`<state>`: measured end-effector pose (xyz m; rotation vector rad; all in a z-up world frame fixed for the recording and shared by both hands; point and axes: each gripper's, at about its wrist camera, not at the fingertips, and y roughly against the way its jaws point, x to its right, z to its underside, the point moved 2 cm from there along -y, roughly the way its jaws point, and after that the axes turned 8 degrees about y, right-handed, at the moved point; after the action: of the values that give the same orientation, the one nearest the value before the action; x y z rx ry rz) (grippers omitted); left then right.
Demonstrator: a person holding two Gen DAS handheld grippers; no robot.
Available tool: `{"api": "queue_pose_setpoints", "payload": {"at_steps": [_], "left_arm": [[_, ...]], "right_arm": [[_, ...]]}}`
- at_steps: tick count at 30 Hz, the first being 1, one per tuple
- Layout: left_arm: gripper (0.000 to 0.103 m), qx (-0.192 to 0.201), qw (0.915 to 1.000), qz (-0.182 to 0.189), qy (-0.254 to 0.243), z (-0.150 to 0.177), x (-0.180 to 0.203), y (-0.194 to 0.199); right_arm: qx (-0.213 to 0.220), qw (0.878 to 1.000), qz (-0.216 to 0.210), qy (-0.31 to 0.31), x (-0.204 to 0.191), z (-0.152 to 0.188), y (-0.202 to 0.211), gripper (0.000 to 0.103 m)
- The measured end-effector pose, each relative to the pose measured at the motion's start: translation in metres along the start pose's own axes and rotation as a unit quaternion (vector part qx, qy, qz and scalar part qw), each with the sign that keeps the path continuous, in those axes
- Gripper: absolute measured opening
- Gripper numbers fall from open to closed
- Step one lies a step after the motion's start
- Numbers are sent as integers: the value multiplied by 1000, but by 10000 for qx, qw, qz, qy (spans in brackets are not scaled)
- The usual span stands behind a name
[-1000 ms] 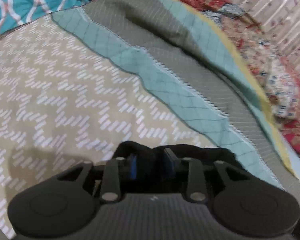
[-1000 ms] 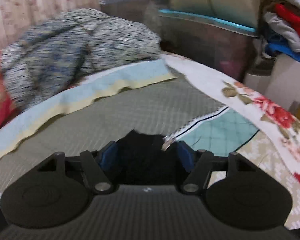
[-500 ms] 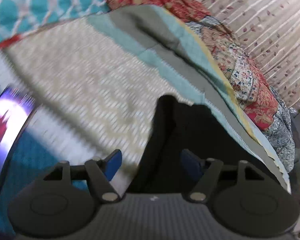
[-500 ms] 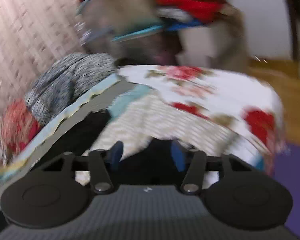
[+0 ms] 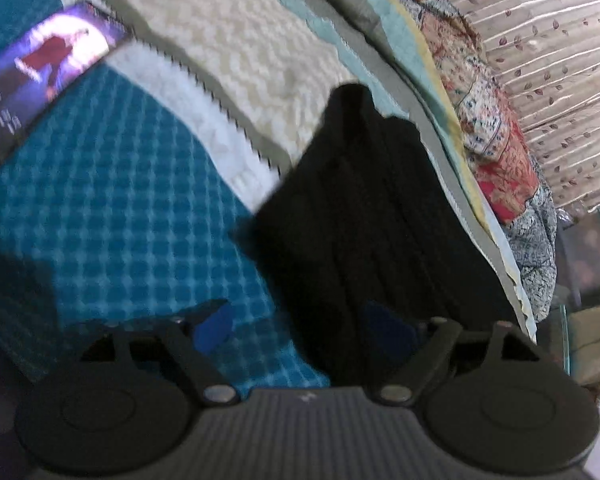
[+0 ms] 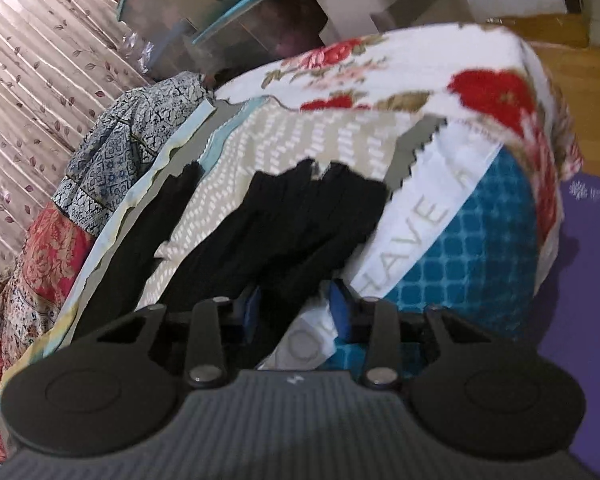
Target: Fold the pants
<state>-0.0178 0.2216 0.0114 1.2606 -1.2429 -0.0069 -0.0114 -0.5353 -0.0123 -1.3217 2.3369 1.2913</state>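
Observation:
The black pants [image 5: 380,208] lie stretched out on the bed, running away from my left gripper [image 5: 300,326]. Its jaws are opening and stand wide; one blue pad [image 5: 216,326] hangs over the teal blanket and the other is beside the pants' near edge, with no grip. In the right wrist view the pants [image 6: 300,220] lie in ridges on the beige quilt, with a second black strip [image 6: 148,240] along the bed's far edge. My right gripper [image 6: 294,308] is closing, with a bunch of black fabric filling the gap between its pads.
A lit phone screen [image 5: 44,76] rests on the teal checked blanket [image 5: 132,200]. Patterned clothes [image 5: 496,140] are heaped along the curtain side. A floral blanket [image 6: 420,76] covers the bed's end, with a purple mat [image 6: 588,280] on the floor and storage boxes [image 6: 228,28] behind.
My left gripper let go of the pants, spread its jaws and drew back across the bed. My right gripper swung round toward the bed's end and narrowed its jaws on the black fabric.

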Motion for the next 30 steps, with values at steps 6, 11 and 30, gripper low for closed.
{"api": "queue_pose_setpoints", "payload": {"at_steps": [6,11,30], "left_arm": [[4,-107,9996,-225,126,5,10,-2],[4,-147,9992,-323,189,4,4,24],[27,736,9946,-303,-659,-67,66,43]], "right_arm": [[341,9993,151,80,-11,-12,33,5],[373,9978,500,219,1,-13,46,5],[899,9901,644,868,-65,-24,58,43]]}}
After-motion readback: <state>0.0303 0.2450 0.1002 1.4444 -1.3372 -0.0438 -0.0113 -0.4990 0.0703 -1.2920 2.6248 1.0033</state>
